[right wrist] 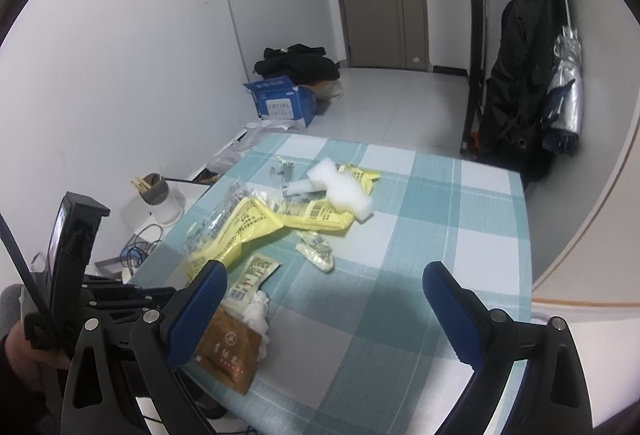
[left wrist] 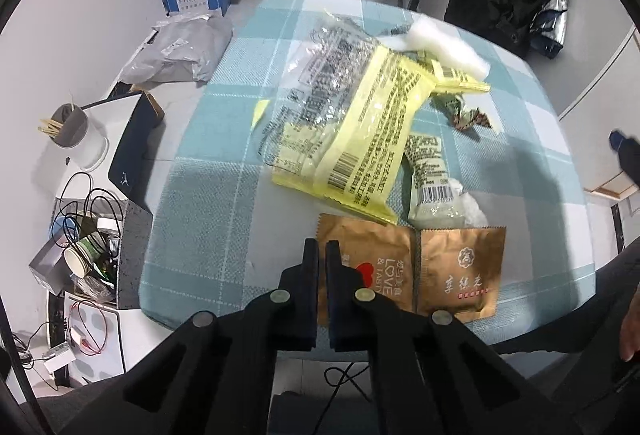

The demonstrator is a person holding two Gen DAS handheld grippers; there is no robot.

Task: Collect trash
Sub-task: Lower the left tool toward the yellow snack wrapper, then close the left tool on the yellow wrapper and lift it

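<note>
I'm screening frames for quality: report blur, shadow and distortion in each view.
Left wrist view: sharp, the yellow wrapper print shows clearly, a soft shadow lies on the tablecloth, and the edges bow from fisheye. Right wrist view: softer, dark vignette, and the foam is bright.

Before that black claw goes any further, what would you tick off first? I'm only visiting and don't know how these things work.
1. Left gripper shut on the brown packet: cannot tell. The fingers are nearly closed over its edge, but a pinch is not clear.
2. Second brown packet free of the grip: ok, it lies beside the first, clear of the fingers.
3. Right gripper ready for another piece: ok, wide open and holding nothing.
4. Trash still on the checked cloth: not ok, the yellow wrapper, white foam and small white sachet still lie there.
5. Somewhere to drop the trash: cannot tell, no bin is clearly visible.
</note>
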